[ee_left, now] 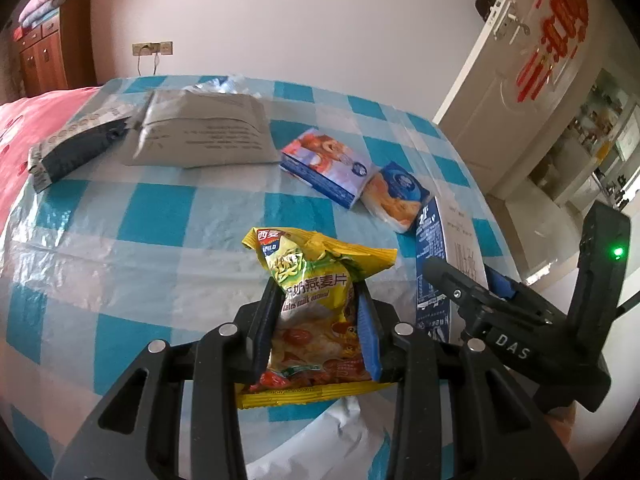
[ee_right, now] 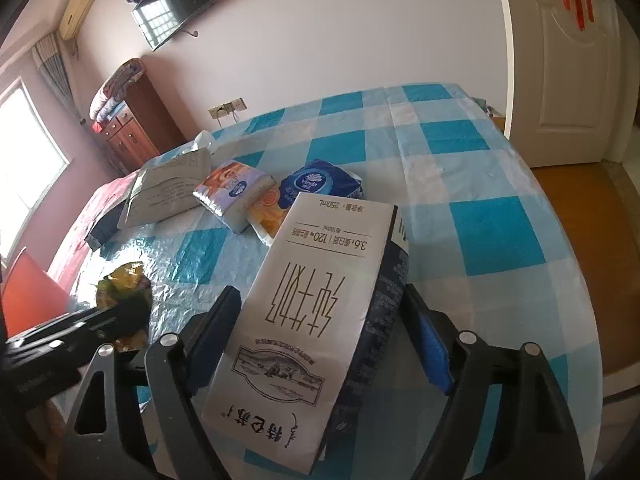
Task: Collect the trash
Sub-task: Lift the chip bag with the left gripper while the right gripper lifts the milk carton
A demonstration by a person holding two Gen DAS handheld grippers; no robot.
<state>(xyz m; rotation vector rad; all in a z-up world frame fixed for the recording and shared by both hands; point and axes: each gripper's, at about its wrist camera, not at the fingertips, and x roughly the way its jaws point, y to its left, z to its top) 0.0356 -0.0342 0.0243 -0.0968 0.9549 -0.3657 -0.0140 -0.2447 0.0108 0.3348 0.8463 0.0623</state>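
The yellow snack packet (ee_left: 316,300) is crinkled foil printed with oat flakes and red fruit, its top seam crumpled and its bottom seam flat. It stands upright between the pads of the left gripper (ee_left: 316,316), which pinches it by the middle just above the desk (ee_left: 120,240), a surface covered in a blue-and-white checked plastic cloth.

Just to its right, the white milk carton (ee_right: 304,320) with large dark characters and a navy side panel lies tilted between the fingers of the right gripper (ee_right: 320,320). The jaws stand wide around it; the left finger seems to touch the carton's edge while the blue pad (ee_right: 434,352) on the right looks slightly clear of it, though the fisheye view makes that hard to judge.

Beyond the carton lie two tissue packs, one purple-blue (ee_left: 326,168) and one blue and orange (ee_left: 396,198), touching each other. Farther back rest a grey pouch (ee_left: 204,132) with printed lines and a dark flat packet (ee_left: 76,144) beside it. A pink bedspread (ee_left: 24,128) borders the desk at the far left.
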